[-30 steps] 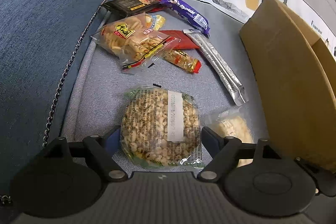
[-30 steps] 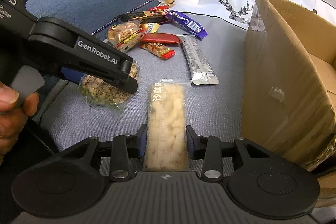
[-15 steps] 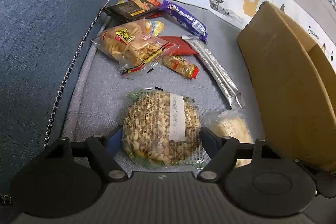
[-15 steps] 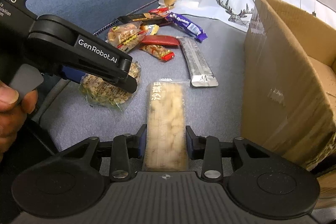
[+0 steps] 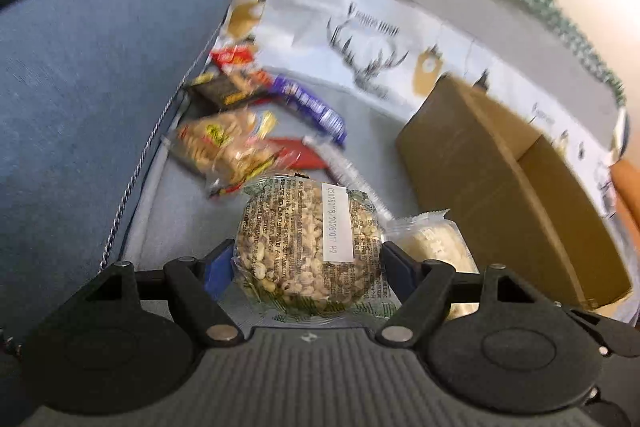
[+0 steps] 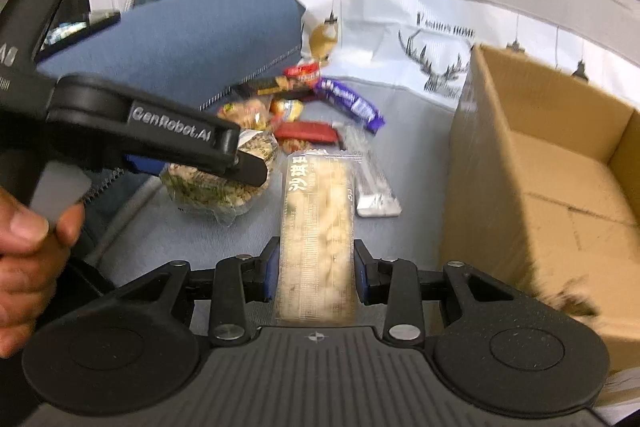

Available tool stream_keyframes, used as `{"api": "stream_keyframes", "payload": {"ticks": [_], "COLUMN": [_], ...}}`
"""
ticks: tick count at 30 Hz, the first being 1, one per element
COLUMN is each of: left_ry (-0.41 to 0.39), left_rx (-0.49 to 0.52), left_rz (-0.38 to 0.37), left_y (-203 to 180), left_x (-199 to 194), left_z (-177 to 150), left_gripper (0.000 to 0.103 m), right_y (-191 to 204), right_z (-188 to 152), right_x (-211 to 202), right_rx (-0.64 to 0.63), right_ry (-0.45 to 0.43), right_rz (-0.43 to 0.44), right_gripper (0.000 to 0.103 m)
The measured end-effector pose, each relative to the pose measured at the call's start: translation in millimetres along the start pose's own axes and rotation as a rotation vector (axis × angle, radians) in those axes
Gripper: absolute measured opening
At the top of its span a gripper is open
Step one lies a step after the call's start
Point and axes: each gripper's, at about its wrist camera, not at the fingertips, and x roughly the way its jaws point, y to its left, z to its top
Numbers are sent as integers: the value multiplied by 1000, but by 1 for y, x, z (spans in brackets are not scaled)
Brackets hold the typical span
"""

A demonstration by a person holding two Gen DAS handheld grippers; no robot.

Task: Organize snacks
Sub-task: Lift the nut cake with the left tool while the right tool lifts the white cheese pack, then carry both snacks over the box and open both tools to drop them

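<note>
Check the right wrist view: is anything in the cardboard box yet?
No, the cardboard box shows only its bare brown floor and walls.

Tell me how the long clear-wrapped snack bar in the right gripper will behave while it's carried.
The snack bar juts well past the right gripper without visibly sagging, so it is probably fairly stiff. Its glossy clear wrapper looks slippery, so it might slide if the grip eases. The pale chunks inside look crumbly and could probably crack under a hard squeeze.

- The right gripper is clamping a long pale snack bar between its pads.
- The left gripper — a hand is squeezing its trigger — is gripping a round nut cake.
- An open cardboard box is sitting at right.
</note>
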Motion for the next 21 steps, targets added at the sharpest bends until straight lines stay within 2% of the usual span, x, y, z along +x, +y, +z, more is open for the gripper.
{"api": "stream_keyframes", "payload": {"ticks": [3,7,12,17,21], "left_ry": [-60,-129,-208,-275,-277], "left_rx": [-20,-46,-29,19,-6], "left_rz": [-32,-67,-90,-58,-68], "left_y": [0,-2,-15,-35,-47], "left_x": [-13,-31,-50,-62,-67], "left_z": [-3,-8,-16,-23,-28], "left_gripper": [81,81,81,81,81], "right_y": [-4,-14,-48,-101,-142], "right_z": [7,16,23,31,14], "right_x": [-18,-46,-72,-87,-80], "right_rx": [30,68,104,146,177], "right_ry": [-31,-120,-232,-319,-338], "right_rz": [-6,19,10,-78,-190], "right_gripper": [37,37,37,37,37]}}
